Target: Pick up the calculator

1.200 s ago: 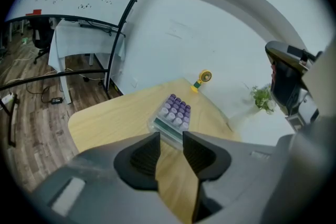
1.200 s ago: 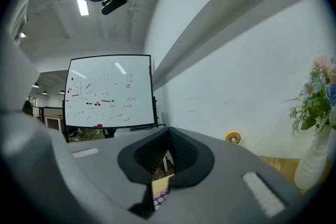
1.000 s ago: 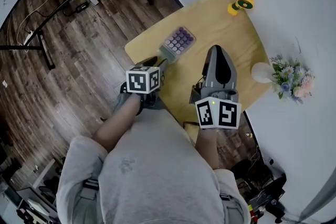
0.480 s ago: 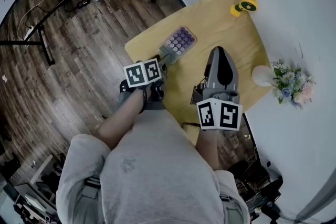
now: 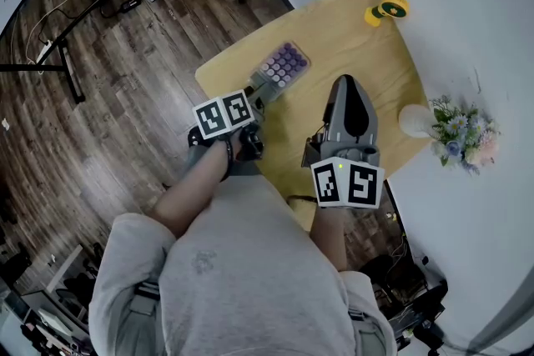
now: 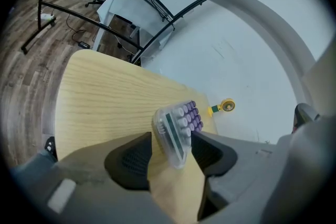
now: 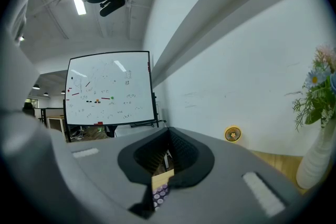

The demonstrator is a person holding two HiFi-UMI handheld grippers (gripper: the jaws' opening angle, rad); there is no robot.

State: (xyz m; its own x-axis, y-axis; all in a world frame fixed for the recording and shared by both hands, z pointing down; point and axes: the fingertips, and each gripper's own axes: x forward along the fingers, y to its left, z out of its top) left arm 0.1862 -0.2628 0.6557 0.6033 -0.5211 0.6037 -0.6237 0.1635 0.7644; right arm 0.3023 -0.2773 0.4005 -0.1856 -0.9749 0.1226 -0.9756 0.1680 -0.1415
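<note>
Left gripper point(image 6: 172, 140), jaws just opening wide, is straddling the near end of the calculator point(image 6: 178, 124) lying on the table point(image 6: 100, 92), its long axis pointing straight ahead; the right gripper point(image 7: 168, 134), jaws together, is hovering farther off.

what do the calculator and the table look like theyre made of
Calculator: probably plastic, a clear, glossy shell with rounded purple keys. Table: wood or wood-look laminate, pale and matte, with fine straight grain lines; I cannot tell which.
</note>
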